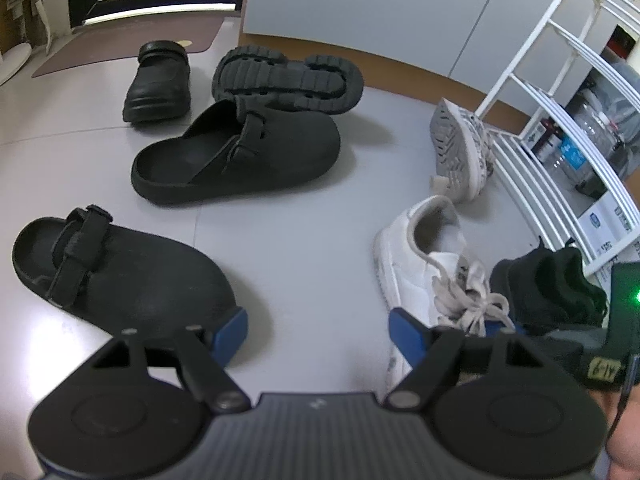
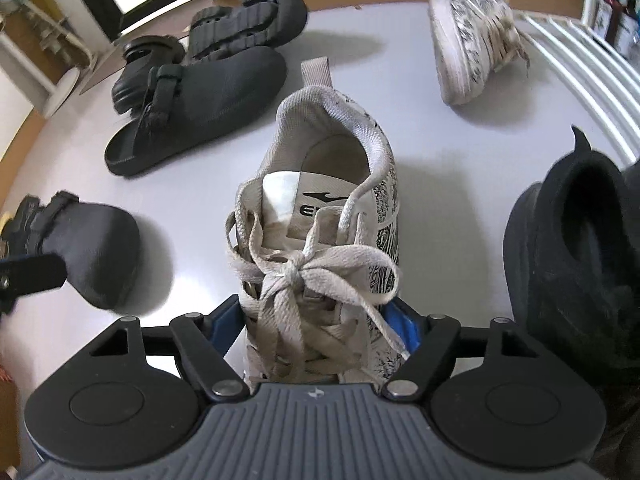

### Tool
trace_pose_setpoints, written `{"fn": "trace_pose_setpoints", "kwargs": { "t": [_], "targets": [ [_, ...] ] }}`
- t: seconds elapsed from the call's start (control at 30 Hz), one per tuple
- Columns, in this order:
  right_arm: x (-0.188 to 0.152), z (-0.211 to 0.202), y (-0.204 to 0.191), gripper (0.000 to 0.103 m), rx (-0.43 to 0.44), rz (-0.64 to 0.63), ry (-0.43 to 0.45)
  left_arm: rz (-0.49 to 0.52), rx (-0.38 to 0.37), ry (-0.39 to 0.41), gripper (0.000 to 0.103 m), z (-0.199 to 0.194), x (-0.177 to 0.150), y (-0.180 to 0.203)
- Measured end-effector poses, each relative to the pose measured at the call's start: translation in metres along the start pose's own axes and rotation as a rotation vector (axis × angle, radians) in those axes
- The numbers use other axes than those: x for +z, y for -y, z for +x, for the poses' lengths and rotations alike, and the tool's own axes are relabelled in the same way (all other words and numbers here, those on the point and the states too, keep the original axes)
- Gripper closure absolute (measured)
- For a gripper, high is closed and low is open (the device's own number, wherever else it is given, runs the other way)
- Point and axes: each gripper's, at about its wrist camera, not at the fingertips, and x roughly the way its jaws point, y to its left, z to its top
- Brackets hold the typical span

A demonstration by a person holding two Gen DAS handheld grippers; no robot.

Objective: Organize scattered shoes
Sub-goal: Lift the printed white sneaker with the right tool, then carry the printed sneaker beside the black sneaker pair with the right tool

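- Straddling the laced midfoot of the white patterned sneaker (image 2: 320,216) is the right gripper (image 2: 318,324), one blue pad on each side. The jaws are closing, and I can't tell if the pads are pressing on it yet. My guess is the midfoot was picked because it's the narrowest spot to pinch.
- The sneaker sits upright on the floor (image 2: 440,128), heel toward 12 o'clock, just in front of the tool.
- Its twin (image 2: 472,44) lies tipped on its side at about 1 o'clock, right beside the white wire shoe rack (image 2: 580,64). That rack is probably where the pair is headed.
- The left gripper (image 1: 318,330) hangs with its jaws wide apart and nothing between them. The toe of a black strap clog (image 1: 120,268) is at its 10 o'clock, likely next up.
- More black clogs are bunched at 11 o'clock in the right view, one flipped sole-up (image 2: 248,16). A black sneaker (image 2: 576,248) is at 3 o'clock.
- Writing: the insole shows a swoosh-like logo and letters starting with "E", rest hidden by the tongue. The boxes on the rack (image 1: 608,220) have print too small to read.
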Motion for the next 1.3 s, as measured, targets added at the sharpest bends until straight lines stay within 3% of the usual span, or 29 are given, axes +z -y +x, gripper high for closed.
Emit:
{"fn": "trace_pose_setpoints", "kwargs": {
  "t": [0.1, 0.17, 0.27, 0.47, 0.93, 1.3],
  "targets": [
    [0.004, 0.004, -0.005, 0.009, 0.006, -0.021, 0.003, 0.007, 0.000, -0.004, 0.023, 0.001, 0.000, 0.003],
    [0.007, 0.008, -0.012, 0.008, -0.011, -0.067, 0.012, 0.009, -0.001, -0.007, 0.023, 0.001, 0.000, 0.004],
    [0.010, 0.019, -0.015, 0.010, -0.054, -0.118, 0.003, 0.008, -0.003, -0.009, 0.023, 0.001, -0.001, 0.003],
    [0.005, 0.013, 0.000, 0.018, -0.052, -0.043, 0.010, -0.005, -0.007, -0.016, 0.023, 0.002, -0.002, -0.001],
    [-0.026, -0.012, 0.033, 0.019, -0.124, -0.016, -0.009, -0.001, -0.010, -0.019, 0.023, 0.004, -0.004, 0.001],
    [-0.033, -0.020, 0.046, 0.017, -0.105, -0.032, -0.017, 0.019, -0.015, -0.026, 0.023, 0.008, -0.002, 0.009]
  ]
}}
